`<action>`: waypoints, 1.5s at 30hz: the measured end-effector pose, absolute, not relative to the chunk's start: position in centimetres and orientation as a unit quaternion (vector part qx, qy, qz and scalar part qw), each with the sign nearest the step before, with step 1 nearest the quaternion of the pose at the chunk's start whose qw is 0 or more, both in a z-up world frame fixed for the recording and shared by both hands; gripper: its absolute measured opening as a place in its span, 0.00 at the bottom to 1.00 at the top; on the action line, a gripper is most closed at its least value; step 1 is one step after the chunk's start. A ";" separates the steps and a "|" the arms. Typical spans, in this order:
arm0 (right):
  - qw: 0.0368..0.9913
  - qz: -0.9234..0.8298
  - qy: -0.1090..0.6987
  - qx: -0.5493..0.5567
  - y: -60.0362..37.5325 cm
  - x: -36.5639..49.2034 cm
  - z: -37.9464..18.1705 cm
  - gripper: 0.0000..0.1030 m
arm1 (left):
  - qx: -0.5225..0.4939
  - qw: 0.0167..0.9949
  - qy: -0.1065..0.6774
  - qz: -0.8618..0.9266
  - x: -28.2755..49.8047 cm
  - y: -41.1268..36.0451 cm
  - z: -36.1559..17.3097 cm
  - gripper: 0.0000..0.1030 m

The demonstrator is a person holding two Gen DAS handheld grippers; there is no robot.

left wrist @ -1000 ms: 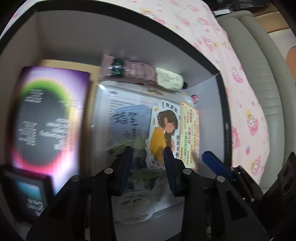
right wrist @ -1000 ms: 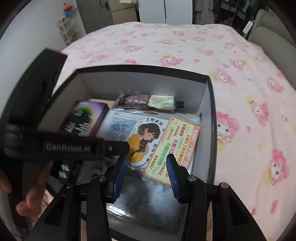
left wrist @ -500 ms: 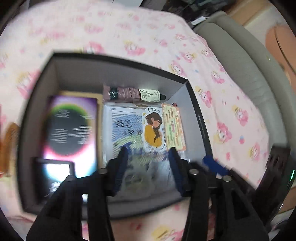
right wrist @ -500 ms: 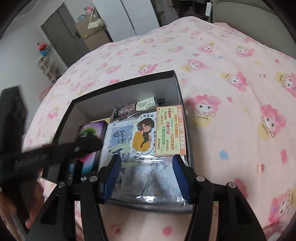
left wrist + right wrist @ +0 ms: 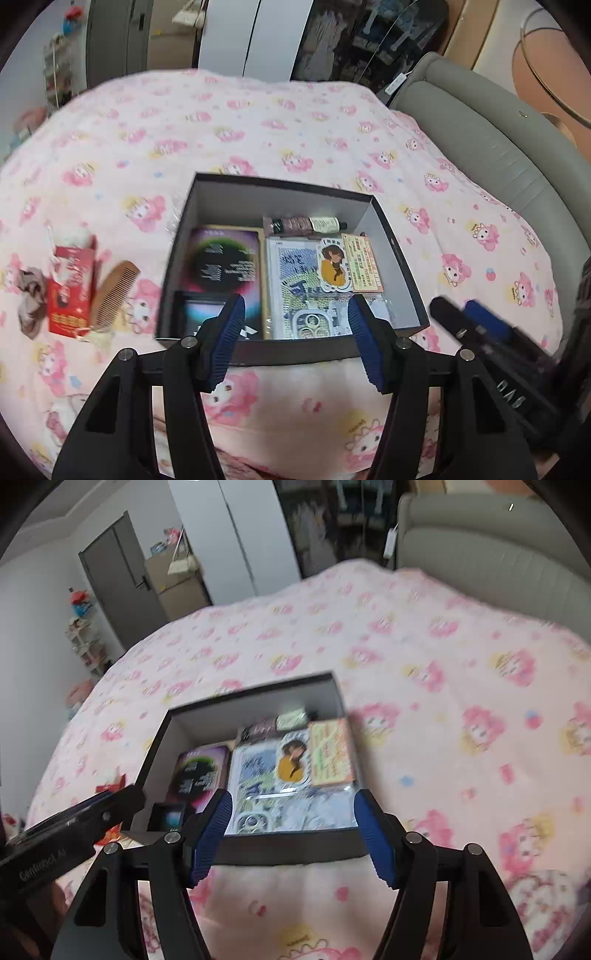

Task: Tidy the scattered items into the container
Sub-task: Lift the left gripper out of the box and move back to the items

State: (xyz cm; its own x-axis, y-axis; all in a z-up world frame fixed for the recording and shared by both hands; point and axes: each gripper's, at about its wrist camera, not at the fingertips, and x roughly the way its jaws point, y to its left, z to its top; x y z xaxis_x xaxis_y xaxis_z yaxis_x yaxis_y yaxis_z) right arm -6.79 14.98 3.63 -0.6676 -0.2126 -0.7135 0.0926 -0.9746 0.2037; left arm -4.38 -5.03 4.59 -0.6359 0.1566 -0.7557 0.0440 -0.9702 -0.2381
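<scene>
Small dark screen-faced box, near-left corner of the black open-topped cardboard box: lower part hidden behind the left gripper's blue ribbed finger. Clear-sleeved printed sheet: near edge covered by the box's front wall; its print too small to read. Crumpled grey-brown cloth on the pink cartoon-print bedspread: blurred, kind unclear. Red carton: only a sliver shows behind the box's left wall. Right wrist view: motion-blurred throughout; box contents smeared.
</scene>
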 end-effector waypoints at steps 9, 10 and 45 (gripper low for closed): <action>0.112 -0.919 -0.062 0.372 12.2 -4.5 6.8 0.64 | -0.406 0.053 -0.115 0.905 -1.8 -6.7 6.4 0.61; 0.113 -0.920 -0.061 0.372 11.9 -4.2 6.9 0.64 | -0.406 0.054 -0.115 0.905 -1.6 -7.1 6.4 0.61; 0.363 -0.800 0.078 0.472 -16.5 -5.0 -1.7 0.64 | -0.419 -0.109 -0.280 0.857 5.6 -31.9 -4.4 0.58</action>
